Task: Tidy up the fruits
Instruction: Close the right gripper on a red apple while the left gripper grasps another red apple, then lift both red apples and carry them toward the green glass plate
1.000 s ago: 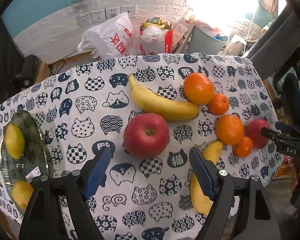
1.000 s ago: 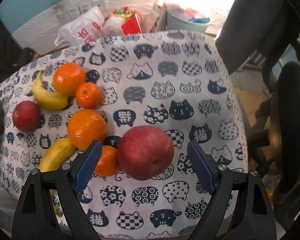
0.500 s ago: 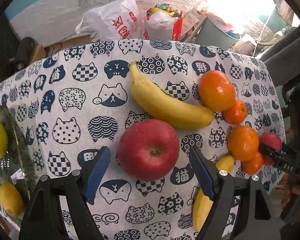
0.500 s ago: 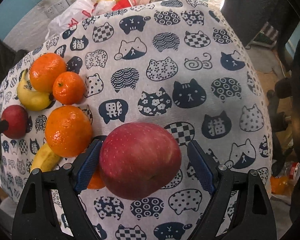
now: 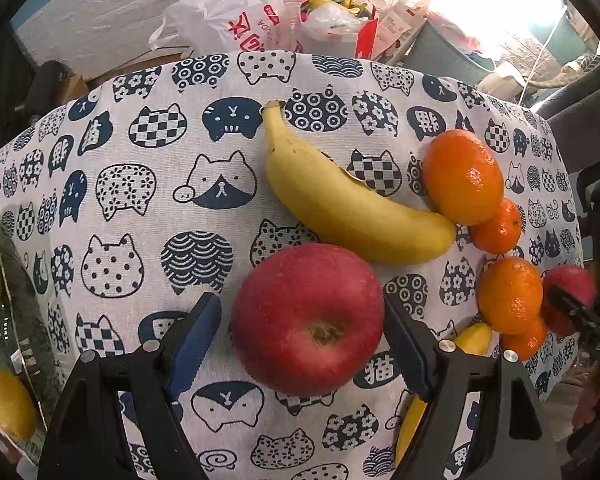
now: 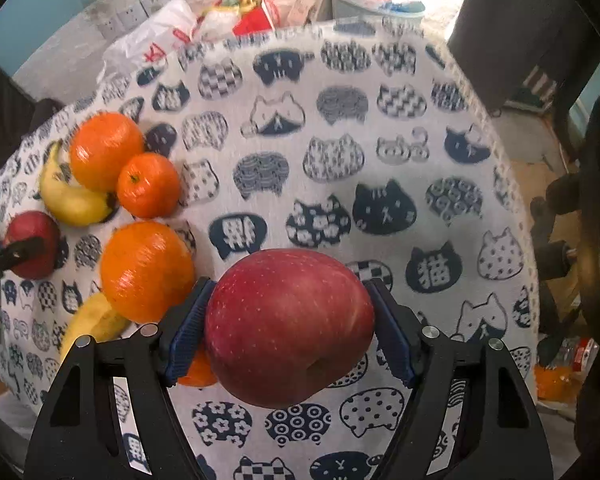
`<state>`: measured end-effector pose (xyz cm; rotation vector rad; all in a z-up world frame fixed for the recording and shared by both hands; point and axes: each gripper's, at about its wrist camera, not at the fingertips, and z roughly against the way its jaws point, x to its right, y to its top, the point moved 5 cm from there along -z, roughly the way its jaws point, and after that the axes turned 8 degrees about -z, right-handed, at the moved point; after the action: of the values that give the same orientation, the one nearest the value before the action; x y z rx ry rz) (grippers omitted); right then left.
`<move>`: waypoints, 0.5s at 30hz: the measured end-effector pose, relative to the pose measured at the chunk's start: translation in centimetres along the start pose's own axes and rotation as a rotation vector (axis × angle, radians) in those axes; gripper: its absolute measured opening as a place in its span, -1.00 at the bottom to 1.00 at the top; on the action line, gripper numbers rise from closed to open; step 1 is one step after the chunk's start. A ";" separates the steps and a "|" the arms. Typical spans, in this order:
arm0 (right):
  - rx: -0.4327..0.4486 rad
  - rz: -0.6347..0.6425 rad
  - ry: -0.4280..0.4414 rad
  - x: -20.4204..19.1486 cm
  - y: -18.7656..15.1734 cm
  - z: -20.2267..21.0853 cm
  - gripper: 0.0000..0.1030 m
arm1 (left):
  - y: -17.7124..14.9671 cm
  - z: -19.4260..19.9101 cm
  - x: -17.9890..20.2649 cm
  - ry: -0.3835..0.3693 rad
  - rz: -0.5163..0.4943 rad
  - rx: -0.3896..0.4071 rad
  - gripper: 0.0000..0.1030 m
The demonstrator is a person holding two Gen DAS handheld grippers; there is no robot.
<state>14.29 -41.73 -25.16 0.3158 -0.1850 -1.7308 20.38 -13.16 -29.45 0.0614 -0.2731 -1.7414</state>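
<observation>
the right gripper point(image 6: 290, 326) has a red apple point(image 6: 289, 326) pinched between its blue pads point(image 6: 186, 330), both pads pressed flat against the apple's sides. whether the apple is lifted off the cat-print tablecloth point(image 6: 340, 128) or resting on it, can't tell. just left of it sits a big orange point(image 6: 146, 270) with a banana point(image 6: 90, 324) poking out underneath and a small orange half hidden behind the left pad. further back left there's another big orange point(image 6: 106, 150), a small orange point(image 6: 148, 190) touching it, and a second banana point(image 6: 70, 196) curling around them. to the right of the apple the cloth is bare all the way to the table edge, with a dark chair just past it

the left gripper point(image 5: 302, 340) is spread wide around a second red apple point(image 5: 308, 318) that sits on the cloth. there's a visible gap at the left pad point(image 5: 194, 344), while the right pad is about at the apple's skin, can't tell if it touches. the long banana point(image 5: 350, 200) lies right behind that apple, nearly touching. off to the left is open cloth up to a glass plate point(image 5: 28, 320) at the table edge holding two lemons point(image 5: 10, 402). behind the table there's a white plastic bag point(image 5: 228, 16) and wall sockets
</observation>
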 end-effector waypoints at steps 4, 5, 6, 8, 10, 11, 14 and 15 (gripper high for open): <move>0.050 0.020 0.011 -1.0 0.5 1.8 0.48 | 0.0 -0.1 -0.2 -0.003 0.000 0.006 0.59; 0.058 0.026 0.015 -1.4 0.6 2.1 0.48 | -0.1 -0.2 -0.2 -0.001 -0.009 0.007 0.59; 0.060 0.030 0.017 -1.5 0.5 2.2 0.48 | 0.0 -0.3 -0.2 -0.002 -0.016 0.006 0.55; 0.065 0.037 0.026 -1.8 0.5 2.5 0.48 | -0.1 -0.6 0.3 -0.023 -0.028 0.006 0.44; 0.067 0.043 0.034 -2.3 0.6 2.7 0.48 | -0.2 -0.6 0.4 -0.018 -0.039 0.013 0.43; 0.068 0.047 0.037 -2.5 0.7 2.8 0.48 | -0.3 -0.5 0.5 -0.015 -0.048 0.018 0.43; 0.073 0.061 0.040 -3.2 0.8 2.8 0.48 | -0.5 -0.3 0.6 0.014 -0.074 0.027 0.43; 0.076 0.065 0.040 -3.3 0.7 2.9 0.48 | -0.7 -0.1 0.7 0.027 -0.082 0.032 0.43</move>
<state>14.58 -38.76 -21.89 0.3953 -0.2297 -1.6547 19.54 -13.77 -29.60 0.1210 -0.2823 -1.8167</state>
